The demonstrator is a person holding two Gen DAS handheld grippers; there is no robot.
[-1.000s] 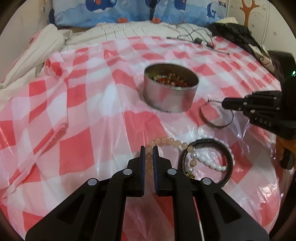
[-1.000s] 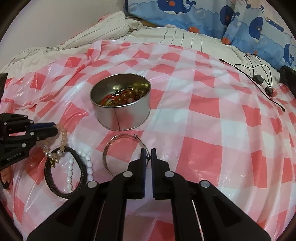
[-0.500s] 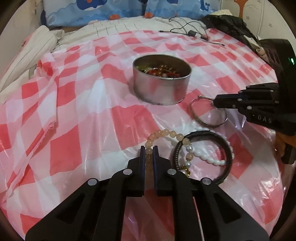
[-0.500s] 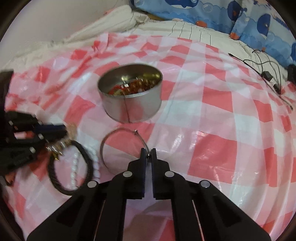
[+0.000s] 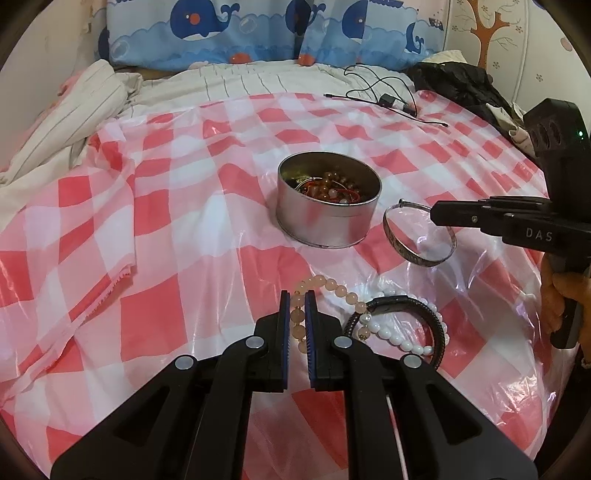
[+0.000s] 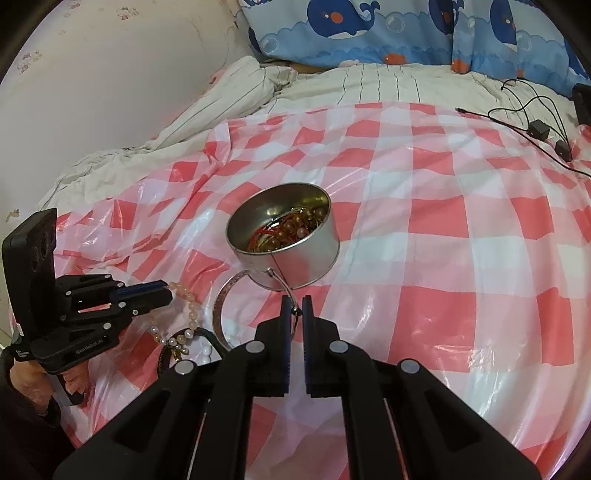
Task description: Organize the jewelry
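Red-and-white checked plastic sheeting (image 5: 177, 236) is covering a bed, with a striped cream quilt (image 6: 229, 99) and blue whale-print pillows (image 5: 236, 33) lying behind it against the wall. Near the middle of the sheeting a round silver metal tin (image 5: 328, 218) is standing upright, holding a tangle of brown beads and red cord.

Just beside the tin, the right gripper (image 6: 296, 303) is pinching the thin wire end of a silver metal bangle (image 5: 419, 236); its jaws are nearly closed on the wire, and the bangle is hanging tilted, its far edge in front of the tin's wall in the right wrist view. Whether the bangle's lower edge is touching the sheeting I cannot tell.

Nearer the camera in the left wrist view, the left gripper (image 5: 296, 297) is clamping a pale pink beaded bracelet (image 5: 325, 288), its jaws almost closed with beads lying between the pads. That bracelet is trailing onto the sheeting toward a black braided cord bracelet (image 5: 424, 314) and a white pearl-bead bracelet (image 5: 391, 336), which are overlapping each other.

Farther back, a black cable with small adapters (image 6: 535, 127) is lying on the quilt's edge. A hand (image 5: 565, 299) is gripping the right gripper's handle.
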